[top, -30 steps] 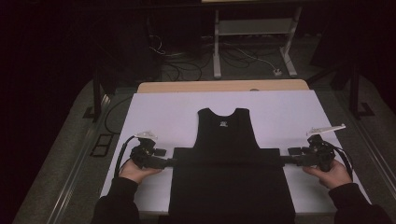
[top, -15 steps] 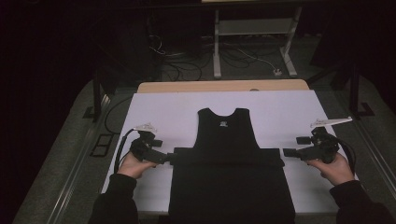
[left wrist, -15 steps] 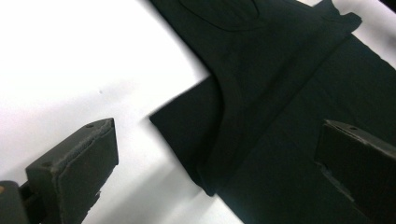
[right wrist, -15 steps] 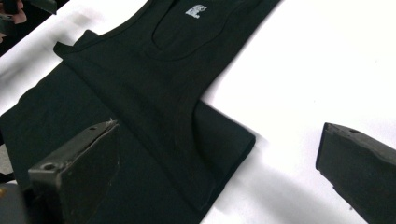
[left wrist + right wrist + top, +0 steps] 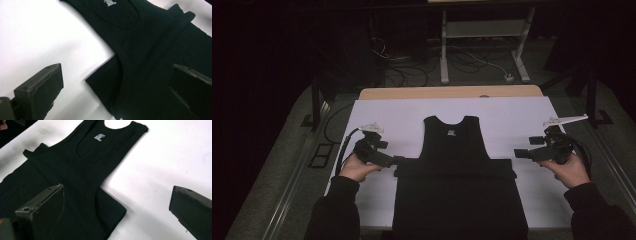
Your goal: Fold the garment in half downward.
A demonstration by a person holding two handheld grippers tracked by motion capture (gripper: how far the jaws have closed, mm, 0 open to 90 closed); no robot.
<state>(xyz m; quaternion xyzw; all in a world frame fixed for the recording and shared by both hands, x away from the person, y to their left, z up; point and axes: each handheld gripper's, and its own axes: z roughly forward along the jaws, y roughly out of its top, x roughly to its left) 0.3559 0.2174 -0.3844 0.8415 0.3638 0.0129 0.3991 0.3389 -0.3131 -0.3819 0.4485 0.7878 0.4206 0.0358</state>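
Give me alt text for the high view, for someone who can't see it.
A black tank top lies flat on a white table cover, neckline away from the person. The left gripper sits at its left edge with open jaws. The right gripper, also open, is held clear of the right edge. The dim floor beyond has cables and a table frame.

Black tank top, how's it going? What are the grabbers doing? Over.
Left gripper open at tank top edge. Right gripper open, off the fabric. Tank top flat on white table. Nothing in the way.
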